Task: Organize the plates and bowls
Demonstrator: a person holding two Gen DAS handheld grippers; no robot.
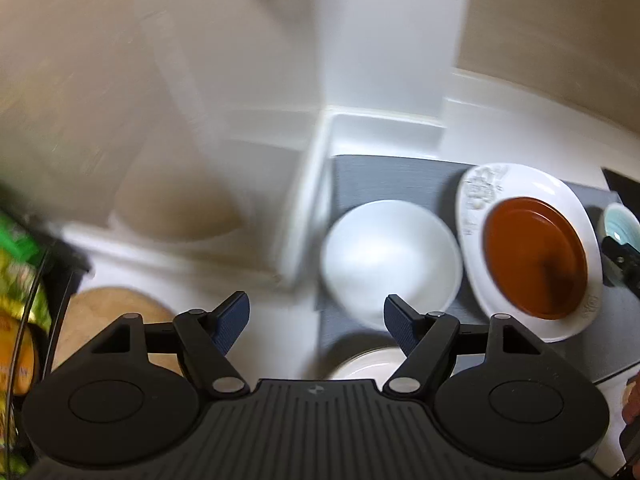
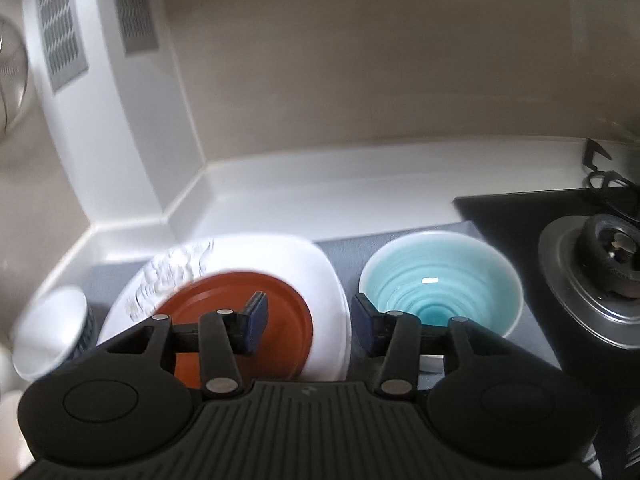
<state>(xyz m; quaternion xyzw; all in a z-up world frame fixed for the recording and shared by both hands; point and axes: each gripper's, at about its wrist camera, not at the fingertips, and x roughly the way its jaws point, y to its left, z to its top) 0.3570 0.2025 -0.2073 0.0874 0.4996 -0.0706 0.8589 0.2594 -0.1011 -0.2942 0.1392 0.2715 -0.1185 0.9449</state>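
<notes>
Both of my tools hang released over the grey mat (image 1: 360, 184); my left hand-held gripper (image 1: 316, 320) has its jaws spread with nothing between them, my right hand-held gripper (image 2: 308, 320) likewise apart and gripping nothing, one blue pad above the brown plate (image 2: 248, 320), the other beside the turquoise bowl (image 2: 440, 280); I judge a placement just finished, since every dish sits settled on that mat; the brown plate lies nested inside the white square plate (image 1: 532, 200), presumably stacked by type; the white bowl (image 1: 390, 256) stands at the mat's left side, its rim just beside the square plate; the turquoise bowl holds the mat's right side, near the black stove (image 2: 520, 224) and its burner (image 2: 600, 264); another pale dish (image 1: 368, 362) peeks at the mat's near edge, too hidden to name; beyond the mat the counter (image 2: 320, 196) shows bare white up to the raised wall lip; leftward a white ledge (image 1: 308, 200) crowds the mat's edge, so I would lift clear upward, not sideways.
</notes>
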